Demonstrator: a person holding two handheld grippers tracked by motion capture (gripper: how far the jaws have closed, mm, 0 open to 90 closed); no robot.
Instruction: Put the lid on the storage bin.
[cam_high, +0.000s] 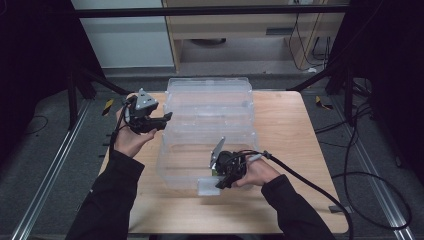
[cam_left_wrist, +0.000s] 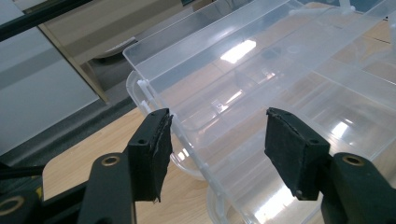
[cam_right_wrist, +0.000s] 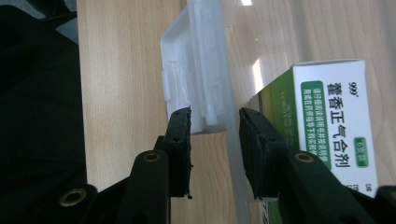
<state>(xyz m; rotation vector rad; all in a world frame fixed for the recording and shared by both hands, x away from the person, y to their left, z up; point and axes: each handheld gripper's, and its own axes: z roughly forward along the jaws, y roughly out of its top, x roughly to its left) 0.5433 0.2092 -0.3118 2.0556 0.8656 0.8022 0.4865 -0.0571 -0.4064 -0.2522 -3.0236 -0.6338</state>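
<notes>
We see clear plastic box (cam_high: 210, 125) mid-bench (cam_high: 290, 130), lid open. Right tongs (cam_right_wrist: 215, 149) straddle its front latch (cam_right_wrist: 196, 93), seemingly not clamped; green-white carton (cam_right_wrist: 336, 126) inside. Left tongs (cam_left_wrist: 217, 149) spread wide, empty, beside box's left edge.

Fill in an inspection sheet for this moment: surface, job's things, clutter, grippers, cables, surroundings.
Surface: light wooden table, bare around the boxes.
Job's things: clear plastic storage box with its clear hinged lid thrown open toward the far edge; white latch tab on the near wall; white and green printed medicine carton inside, behind the wall.
Clutter: nothing seen.
Grippers: left gripper open at the box's left edge, touching nothing; right gripper open, jaws straddling the near wall beside the latch tab.
Cables: black cable trails from the right gripper off the table's right side; more cables on the floor.
Surroundings: dark frame rails, grey floor, wooden cabinet behind.
</notes>
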